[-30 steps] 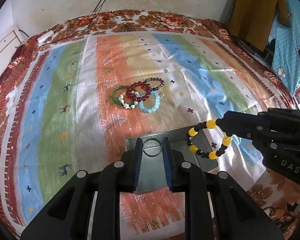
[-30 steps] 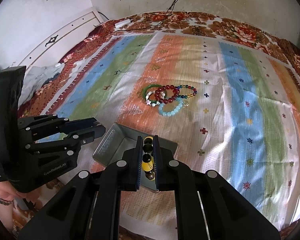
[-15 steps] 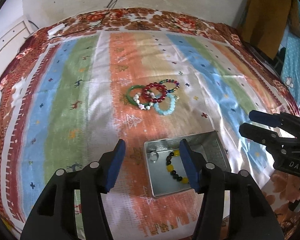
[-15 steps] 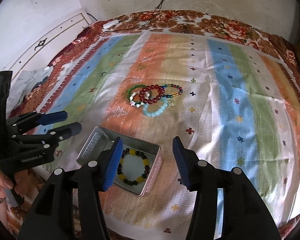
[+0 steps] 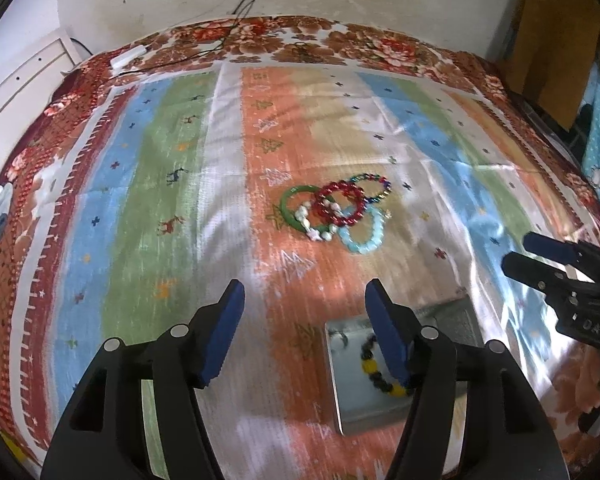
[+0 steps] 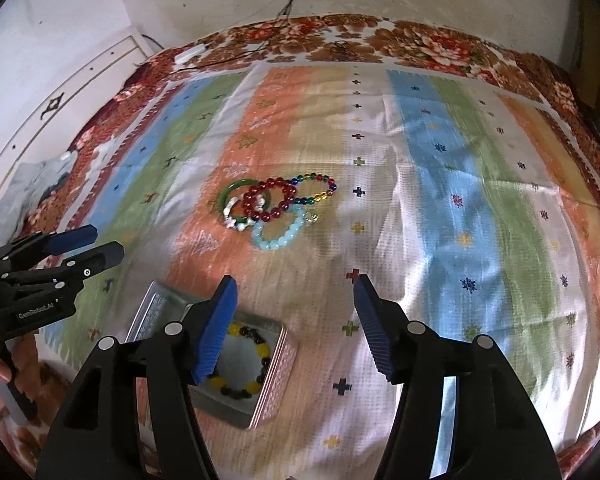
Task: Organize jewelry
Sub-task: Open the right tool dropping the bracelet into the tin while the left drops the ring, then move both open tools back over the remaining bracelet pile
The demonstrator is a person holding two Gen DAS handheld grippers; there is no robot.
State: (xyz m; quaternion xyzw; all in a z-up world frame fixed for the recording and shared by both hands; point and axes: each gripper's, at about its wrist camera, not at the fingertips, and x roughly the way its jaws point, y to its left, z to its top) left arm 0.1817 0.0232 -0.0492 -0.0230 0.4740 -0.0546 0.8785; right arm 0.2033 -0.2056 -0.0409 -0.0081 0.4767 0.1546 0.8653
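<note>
A metal tin [image 5: 354, 420] [image 6: 266, 404] lies near the cloth's front edge with a yellow-and-black bead bracelet [image 5: 376, 372] [image 6: 240, 388] and a small ring [image 5: 342, 338] inside. A pile of bracelets sits mid-cloth: green bangle [image 5: 286, 204] [image 6: 225, 194], red beads [image 5: 342, 204] [image 6: 270, 200], white beads [image 5: 314, 226], light blue beads [image 5: 362, 236] [image 6: 278, 236], multicolour beads [image 5: 374, 188] [image 6: 318, 188]. My left gripper [image 5: 302, 304] [image 6: 86, 246] is open and empty, left of the tin. My right gripper [image 6: 294, 300] [image 5: 524, 254] is open and empty, right of it.
A striped cloth [image 5: 160, 184] covers a floral bedspread [image 5: 300, 40]. A white power strip with cables [image 5: 126, 56] lies at the far edge by the wall. White furniture [image 6: 72, 92] stands on the left.
Both grippers opened. The right one dropped the yellow-and-black bracelet into the tin, the left one released the small ring there. Both then drew back and up from the tin.
</note>
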